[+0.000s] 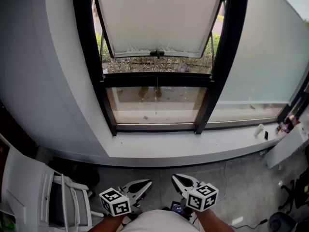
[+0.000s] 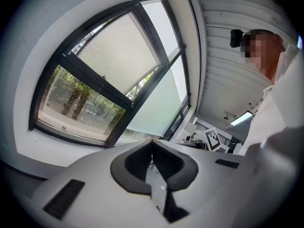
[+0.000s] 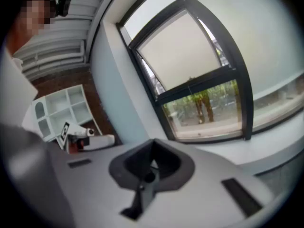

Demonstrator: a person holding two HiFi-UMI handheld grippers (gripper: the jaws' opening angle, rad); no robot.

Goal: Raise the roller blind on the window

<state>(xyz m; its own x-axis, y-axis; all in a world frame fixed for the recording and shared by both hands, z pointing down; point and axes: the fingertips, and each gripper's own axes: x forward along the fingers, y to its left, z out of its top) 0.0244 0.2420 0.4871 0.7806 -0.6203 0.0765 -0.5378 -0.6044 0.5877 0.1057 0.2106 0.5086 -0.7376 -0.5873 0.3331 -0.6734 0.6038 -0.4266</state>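
A pale roller blind (image 1: 159, 18) hangs over the upper part of the black-framed middle window (image 1: 157, 76). Its lower edge (image 1: 157, 53) carries a small dark fitting at mid-width. Clear glass below it shows plants outside. The same blind appears in the left gripper view (image 2: 118, 56) and the right gripper view (image 3: 185, 51). Both grippers are low, close to the person's body and far short of the window. My left gripper (image 1: 147, 182) (image 2: 152, 142) is shut and empty. So is my right gripper (image 1: 175, 177) (image 3: 152, 142). No cord or chain can be made out.
A second pale blind (image 1: 260, 57) covers the wide pane on the right down to near the sill. The white windowsill (image 1: 183, 146) carries small items at its right end (image 1: 263, 129). A white chair (image 1: 29, 187) stands at lower left, a white cabinet (image 1: 289, 144) at right.
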